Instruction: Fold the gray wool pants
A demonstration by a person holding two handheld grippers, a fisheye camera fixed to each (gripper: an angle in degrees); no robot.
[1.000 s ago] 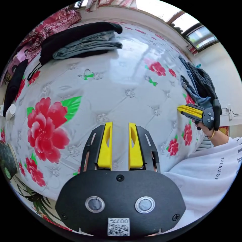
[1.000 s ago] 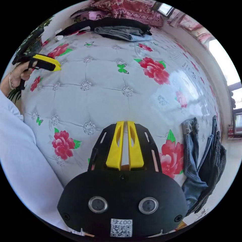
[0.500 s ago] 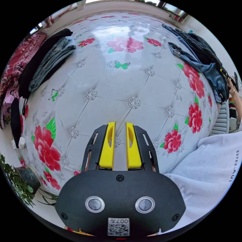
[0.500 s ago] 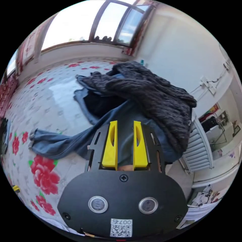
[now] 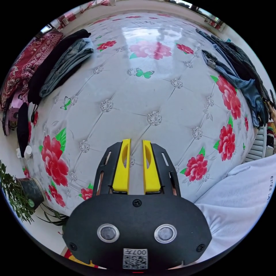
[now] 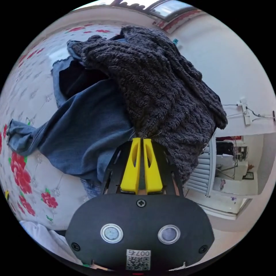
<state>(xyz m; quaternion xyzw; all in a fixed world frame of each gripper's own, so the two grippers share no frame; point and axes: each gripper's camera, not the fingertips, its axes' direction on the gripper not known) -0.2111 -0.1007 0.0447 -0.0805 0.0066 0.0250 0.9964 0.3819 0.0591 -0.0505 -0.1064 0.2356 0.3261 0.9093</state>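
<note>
The gray wool pants lie heaped at the edge of the bed, a dark, thick knit draped over blue jeans that spread out beneath them toward the floral cover. In the right gripper view the right gripper sits at the lower hem of the knit, its yellow jaws drawn almost together with their tips at the fabric's edge (whether wool is actually pinched between them cannot be told). Beyond the pile this view takes in a white wall with a socket and cable, and a white radiator below the bed's edge. The left gripper view gives the wider scene: the left gripper hovers above the middle of the bed, jaws parted with a clear gap and nothing between them. From here the gray wool pants and the jeans are a small heap at the far right edge of the mattress. On the opposite side lies a stack of folded clothes, denim over black. A potted plant stands on the floor, and a white sleeve of the person fills the lower right.
</note>
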